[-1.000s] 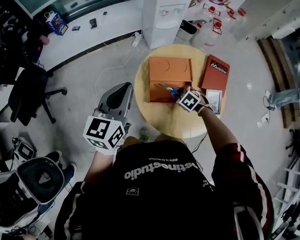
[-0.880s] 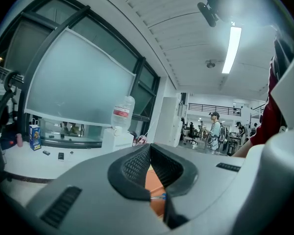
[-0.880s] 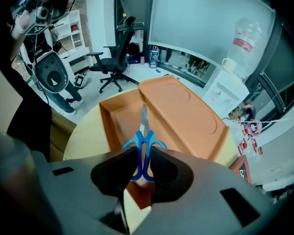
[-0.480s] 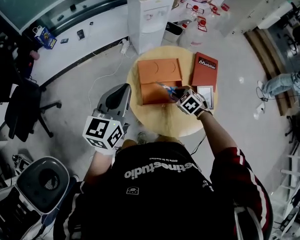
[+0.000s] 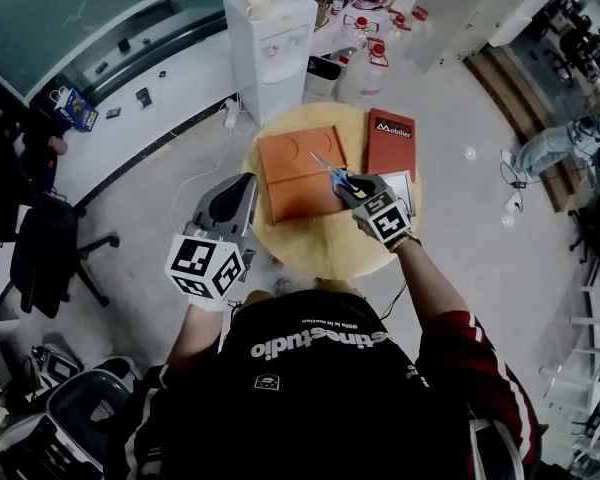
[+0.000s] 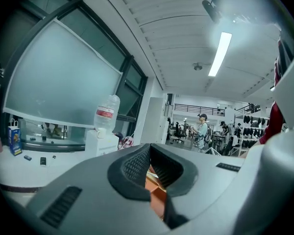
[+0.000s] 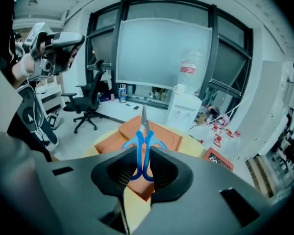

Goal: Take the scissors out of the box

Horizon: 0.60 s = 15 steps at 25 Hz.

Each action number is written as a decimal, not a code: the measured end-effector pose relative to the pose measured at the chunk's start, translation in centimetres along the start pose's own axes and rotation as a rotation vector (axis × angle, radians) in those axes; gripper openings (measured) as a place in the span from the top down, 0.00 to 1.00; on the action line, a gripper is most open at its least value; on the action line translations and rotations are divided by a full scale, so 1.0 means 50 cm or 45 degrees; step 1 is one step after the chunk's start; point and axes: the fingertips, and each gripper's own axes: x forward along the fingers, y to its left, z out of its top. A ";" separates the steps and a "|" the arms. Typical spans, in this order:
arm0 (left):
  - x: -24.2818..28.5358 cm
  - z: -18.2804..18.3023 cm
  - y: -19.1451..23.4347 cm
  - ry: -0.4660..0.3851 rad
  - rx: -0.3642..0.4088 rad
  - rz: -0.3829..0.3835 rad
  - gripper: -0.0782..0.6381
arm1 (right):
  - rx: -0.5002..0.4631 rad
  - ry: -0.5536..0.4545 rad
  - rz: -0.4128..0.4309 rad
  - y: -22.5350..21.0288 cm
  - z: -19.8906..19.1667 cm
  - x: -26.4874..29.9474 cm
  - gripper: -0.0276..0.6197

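Centrally, the right gripper [image 5: 342,184] [image 7: 142,169] clamps the blue-handled steel scissors [image 5: 329,172] [image 7: 143,143] by their loops, above the flat orange box [image 5: 292,176] [image 7: 162,131] on the round wooden table [image 5: 315,248]; the left gripper [image 5: 248,181] [image 6: 155,180], jaws slightly apart, holds nothing.

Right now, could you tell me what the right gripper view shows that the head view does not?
Only the right gripper view shows the right tool with its pads pressing on the blue handles of the scissors, blades pointing away. Only the head view shows the marker cube on that tool, the person's striped sleeve behind it, and the full round outline of the table. Both show the scissors held up over the orange box, with the red lid beside it.
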 end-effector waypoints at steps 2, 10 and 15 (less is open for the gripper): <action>0.015 0.001 -0.011 0.006 0.008 -0.030 0.87 | 0.055 -0.056 -0.031 -0.007 0.015 -0.024 0.79; 0.070 0.018 -0.057 0.014 0.056 -0.140 0.87 | 0.263 -0.318 -0.186 -0.045 0.085 -0.148 0.79; 0.086 0.034 -0.084 0.012 0.090 -0.179 0.87 | 0.295 -0.481 -0.251 -0.051 0.148 -0.239 0.79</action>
